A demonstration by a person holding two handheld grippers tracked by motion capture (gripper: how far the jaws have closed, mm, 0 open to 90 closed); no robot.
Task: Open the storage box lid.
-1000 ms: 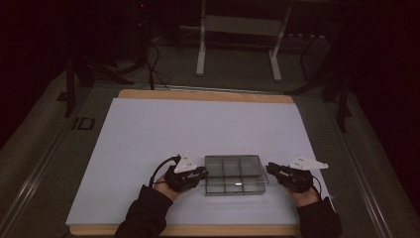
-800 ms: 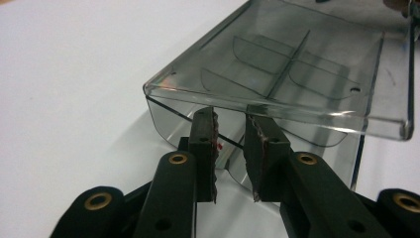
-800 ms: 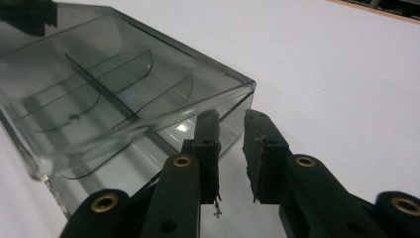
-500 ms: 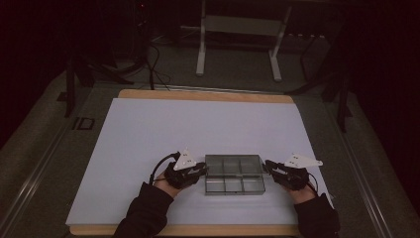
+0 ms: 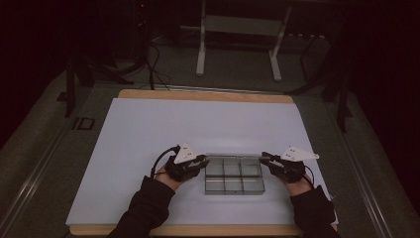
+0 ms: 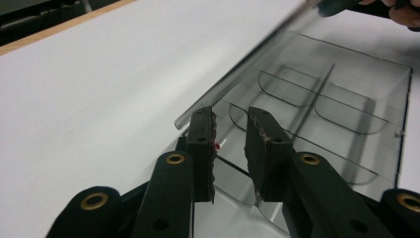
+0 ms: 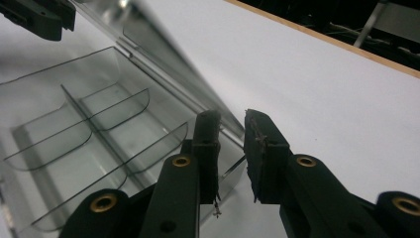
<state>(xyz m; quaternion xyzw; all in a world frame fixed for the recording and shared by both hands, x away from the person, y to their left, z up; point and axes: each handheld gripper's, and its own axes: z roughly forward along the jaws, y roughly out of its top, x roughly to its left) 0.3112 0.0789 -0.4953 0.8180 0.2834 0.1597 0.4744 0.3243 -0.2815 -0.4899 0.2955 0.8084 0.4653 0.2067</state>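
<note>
Holding the clear divided box [image 5: 234, 174] at lower centre of the counter [image 5: 148, 129], I keep my left gripper [image 5: 202, 161] and right gripper [image 5: 264, 158] narrowly clamped on its raised lid edge.

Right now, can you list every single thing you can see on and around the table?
Clear plastic box: one, see-through grey, six empty compartments, on the near middle of the white sheet, between the two tongs.
Box lid: one, clear, hinged at the box's far edge and raised at a slant.
White sheet: one, white, covering most of the table.
Table: one, light wood edge showing at the far and near sides.
Metal stand: one, pale grey, on the floor beyond the table.
Cables: a few, black, on the floor at far left.
Left tongs: one, black, at the box's left end.
Right tongs: one, black, at the box's right end.
Sleeves: two, dark, at the bottom.
</note>
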